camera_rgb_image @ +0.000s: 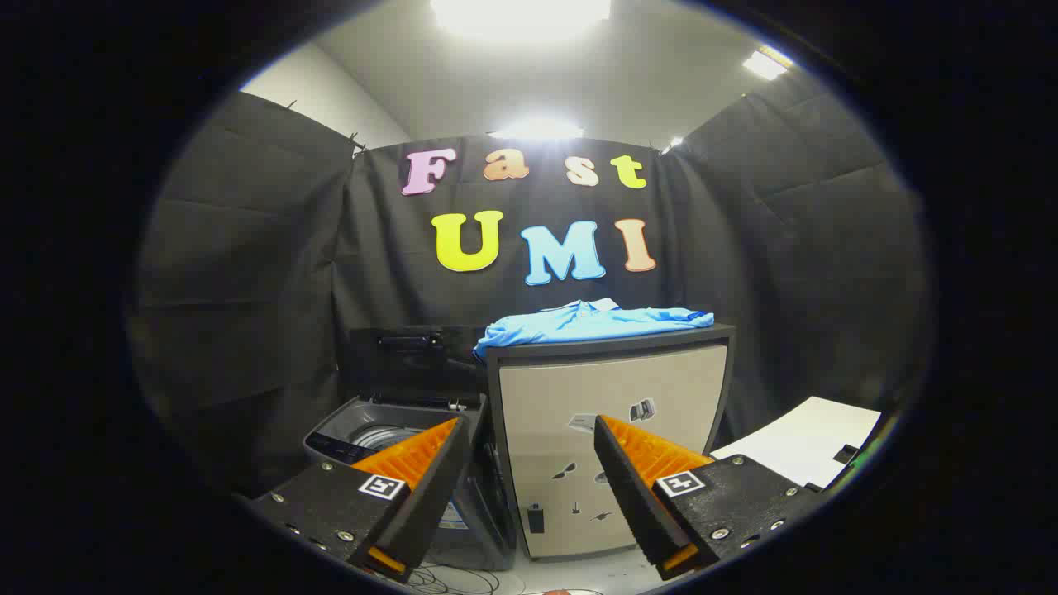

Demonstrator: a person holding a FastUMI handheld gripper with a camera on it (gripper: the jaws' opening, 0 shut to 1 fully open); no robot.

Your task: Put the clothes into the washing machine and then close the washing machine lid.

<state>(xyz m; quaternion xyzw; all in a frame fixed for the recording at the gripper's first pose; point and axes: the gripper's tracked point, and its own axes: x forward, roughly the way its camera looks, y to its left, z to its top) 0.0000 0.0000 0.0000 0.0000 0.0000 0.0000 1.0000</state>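
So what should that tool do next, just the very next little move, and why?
Probably lift and ease forward toward the blue garment lying folded on top of the beige cabinet. The tool is open and holds nothing, and the garment sits well beyond and above its fingers. The washing machine, beside the cabinet, already has its lid up, so fetching the clothes seems to come first.

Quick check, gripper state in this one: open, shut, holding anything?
Gripper: open, holding nothing; the blue shirt lies on the cabinet beyond the fingers, and the washing machine has its lid up.
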